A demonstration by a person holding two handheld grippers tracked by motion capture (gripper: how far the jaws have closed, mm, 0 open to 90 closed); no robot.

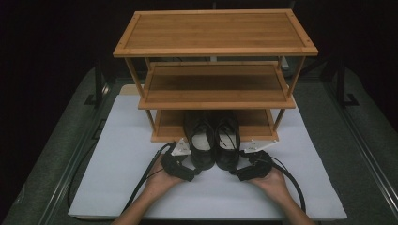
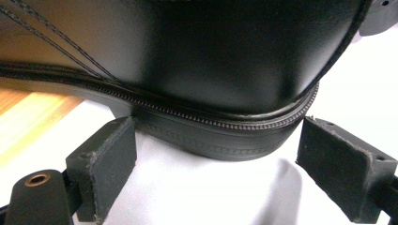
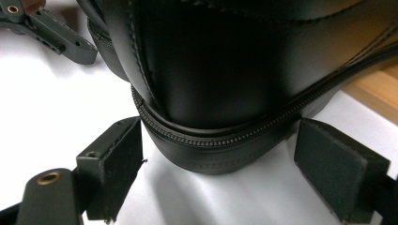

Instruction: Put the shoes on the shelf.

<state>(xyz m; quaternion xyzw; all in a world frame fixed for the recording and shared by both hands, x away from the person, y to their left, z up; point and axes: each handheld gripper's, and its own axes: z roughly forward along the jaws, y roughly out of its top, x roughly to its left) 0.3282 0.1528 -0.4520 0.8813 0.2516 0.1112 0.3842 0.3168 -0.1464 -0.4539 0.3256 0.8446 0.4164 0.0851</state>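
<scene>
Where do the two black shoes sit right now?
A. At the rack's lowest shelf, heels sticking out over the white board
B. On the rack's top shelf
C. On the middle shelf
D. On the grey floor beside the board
A: the shoes have their toes on the lowest shelf, heels out toward the grippers over the white board.

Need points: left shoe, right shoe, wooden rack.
left shoe point(image 1: 202, 145): high view, on its pale insole.
right shoe point(image 1: 227, 149): high view, on its opening near the heel.
wooden rack point(image 1: 216, 33): high view, on the bare top shelf.
</scene>
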